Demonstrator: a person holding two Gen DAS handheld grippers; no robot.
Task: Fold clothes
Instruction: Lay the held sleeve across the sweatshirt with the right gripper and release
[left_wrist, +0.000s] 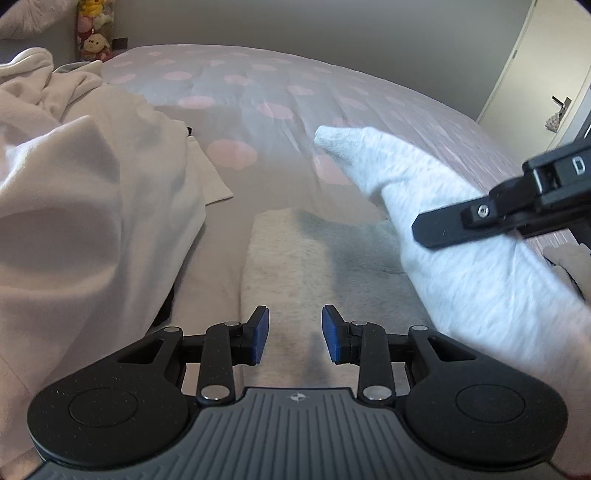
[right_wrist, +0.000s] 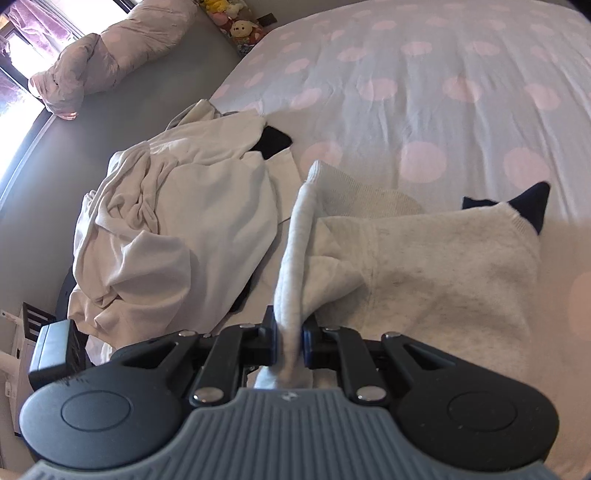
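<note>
Polka-dot bed (right_wrist: 424, 92) holds a grey sweatshirt (right_wrist: 424, 266); right gripper (right_wrist: 290, 332) clamps its sleeve (right_wrist: 295, 258), which should cross toward nine o'clock, taut, while the left gripper (left_wrist: 295, 332), jaws apart, steadies the body.

bed: bedspread (right_wrist: 424, 92) pale grey with pink dots, covers most of view | wall (left_wrist: 295, 22): plain grey | stuffed toys (left_wrist: 94, 40) against wall at bed's far corner | door (left_wrist: 543, 74): cream, right side, handle visible | window (right_wrist: 14, 66): bright daylight, purplish curtain, possibly | rolled duvet (right_wrist: 110, 59) on grey floor
</note>
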